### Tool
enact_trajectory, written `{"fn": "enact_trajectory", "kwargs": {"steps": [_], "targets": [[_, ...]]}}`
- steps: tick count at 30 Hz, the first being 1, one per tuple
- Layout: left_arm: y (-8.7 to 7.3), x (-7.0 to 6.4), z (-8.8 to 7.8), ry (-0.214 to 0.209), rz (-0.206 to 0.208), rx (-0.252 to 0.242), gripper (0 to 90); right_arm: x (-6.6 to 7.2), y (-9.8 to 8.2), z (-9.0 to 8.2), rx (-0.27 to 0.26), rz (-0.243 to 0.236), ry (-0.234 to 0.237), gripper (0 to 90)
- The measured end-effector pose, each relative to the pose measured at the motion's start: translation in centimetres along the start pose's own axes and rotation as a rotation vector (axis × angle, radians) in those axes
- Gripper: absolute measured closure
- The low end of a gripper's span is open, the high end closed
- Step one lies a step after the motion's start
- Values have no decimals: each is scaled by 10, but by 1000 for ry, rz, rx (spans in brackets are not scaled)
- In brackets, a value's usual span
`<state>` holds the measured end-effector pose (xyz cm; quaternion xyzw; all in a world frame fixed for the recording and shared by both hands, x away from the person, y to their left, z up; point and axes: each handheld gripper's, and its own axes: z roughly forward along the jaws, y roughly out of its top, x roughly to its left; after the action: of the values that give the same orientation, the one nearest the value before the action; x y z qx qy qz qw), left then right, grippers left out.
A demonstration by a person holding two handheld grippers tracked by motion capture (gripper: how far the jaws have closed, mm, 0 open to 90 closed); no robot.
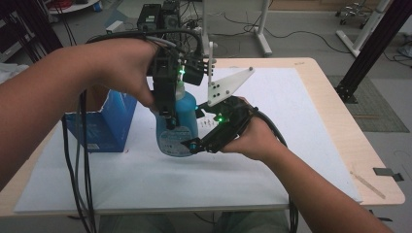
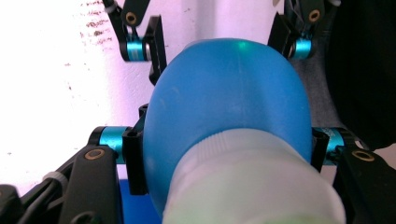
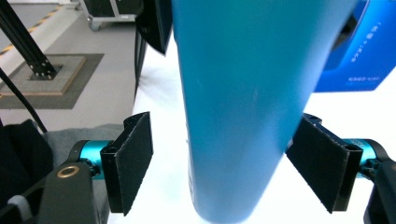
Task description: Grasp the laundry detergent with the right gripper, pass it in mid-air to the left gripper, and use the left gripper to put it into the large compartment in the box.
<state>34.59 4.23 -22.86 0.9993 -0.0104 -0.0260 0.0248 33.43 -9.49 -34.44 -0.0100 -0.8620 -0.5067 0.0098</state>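
Note:
A blue bottle with a pale cap stands upright on the white sheet. My left gripper comes down from above and is shut on the bottle's shoulder, with its pads pressed against both sides. My right gripper reaches in low from the right, near the bottle's base. In the right gripper view its jaws are spread around the bottle. The left pad stands clear of it, and the right pad is at its edge.
An open blue box stands just left of the bottle. A few small dark bits lie on the sheet behind it. Cables hang off the table's left front. Black frame legs stand beyond the right edge.

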Motion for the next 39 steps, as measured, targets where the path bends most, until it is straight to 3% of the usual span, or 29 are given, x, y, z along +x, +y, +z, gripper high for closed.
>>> {"fn": "enact_trajectory", "kwargs": {"steps": [7, 9, 18, 25, 29, 36, 39], "targets": [[-3, 2, -5, 0, -18, -1, 380, -2, -3, -12, 26, -1, -12, 215], [-4, 2, -6, 1, -21, -2, 380, -3, -3, -15, 45, 1, -31, 147], [-7, 5, -13, -2, -45, 5, 380, -6, -6, -31, 97, 8, -41, 131], [-12, 11, -35, 6, -113, -2, 380, -8, -1, -46, 190, -4, -60, 31], [-18, 17, -49, -6, -181, -17, 381, -10, 4, -55, 234, -20, -61, 26], [-31, 27, -76, 0, -366, -23, 381, -13, 10, -70, 286, -44, -82, 6], [-39, 32, -87, -4, -465, -35, 380, -14, 12, -75, 295, -49, -85, 6]]}}
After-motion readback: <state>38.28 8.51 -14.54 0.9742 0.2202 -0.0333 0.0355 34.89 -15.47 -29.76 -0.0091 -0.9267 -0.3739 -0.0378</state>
